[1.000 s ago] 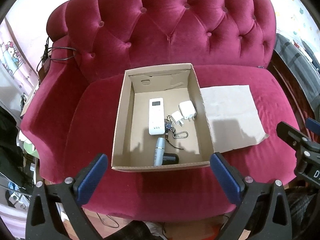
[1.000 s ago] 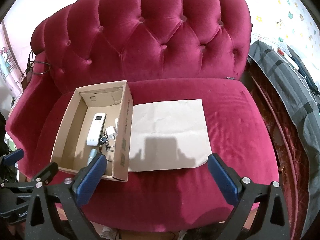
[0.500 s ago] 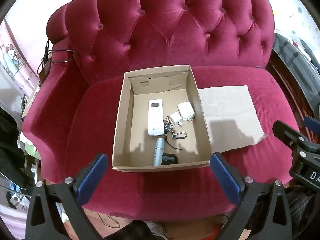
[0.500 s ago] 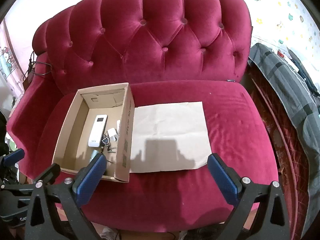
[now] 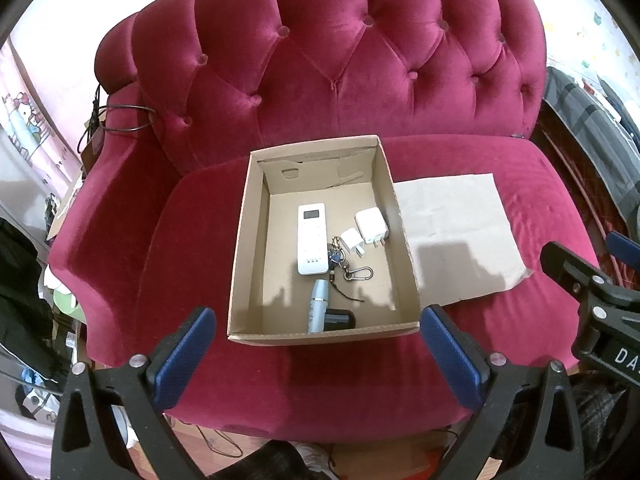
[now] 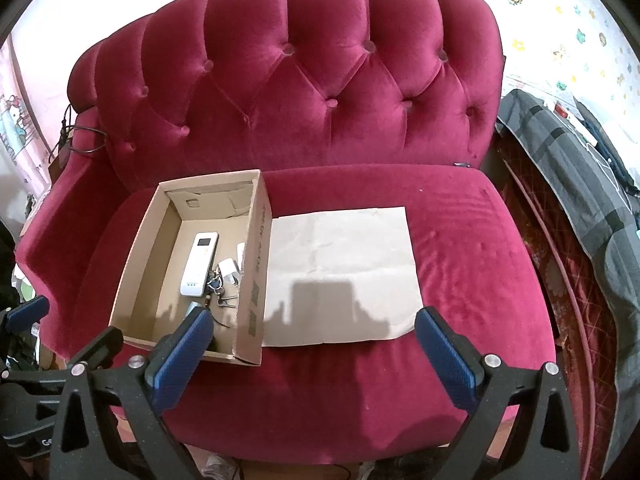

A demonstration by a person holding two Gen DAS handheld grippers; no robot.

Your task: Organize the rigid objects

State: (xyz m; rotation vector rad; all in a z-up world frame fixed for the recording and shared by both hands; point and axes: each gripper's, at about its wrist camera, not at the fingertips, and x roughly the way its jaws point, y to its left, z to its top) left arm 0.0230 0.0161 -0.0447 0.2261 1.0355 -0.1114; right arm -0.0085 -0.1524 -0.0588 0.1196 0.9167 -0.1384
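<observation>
Seen from the left wrist camera, the left gripper (image 5: pixel 318 354) is held with its blue-padded fingers (image 5: pixel 184 352) spread wide and nothing between them, above the front edge of a crimson tufted sofa (image 5: pixel 340 60). Just ahead of it an open cardboard box (image 5: pixel 240 264) is set on the seat cushion. Inside are laid a white remote control (image 5: pixel 311 239), two white plug adapters (image 5: pixel 372 225) to its right, a bunch of keys with a carabiner (image 5: pixel 348 270) beside the remote's near end, and a silver cylinder (image 5: pixel 319 304) touching a small black object (image 5: pixel 339 319) against the near wall. A flat brown paper sheet (image 5: pixel 452 232) is spread to the box's right.

From the right wrist camera, the right gripper (image 6: pixel 314 350) is likewise held wide apart and empty, with the paper sheet (image 6: pixel 340 268) straight ahead. The box (image 6: pixel 256 264) is seen ahead and to the left, the remote (image 6: pixel 199 264) lying inside it; part of the left gripper (image 6: pixel 44 364) is visible at the far left edge.
</observation>
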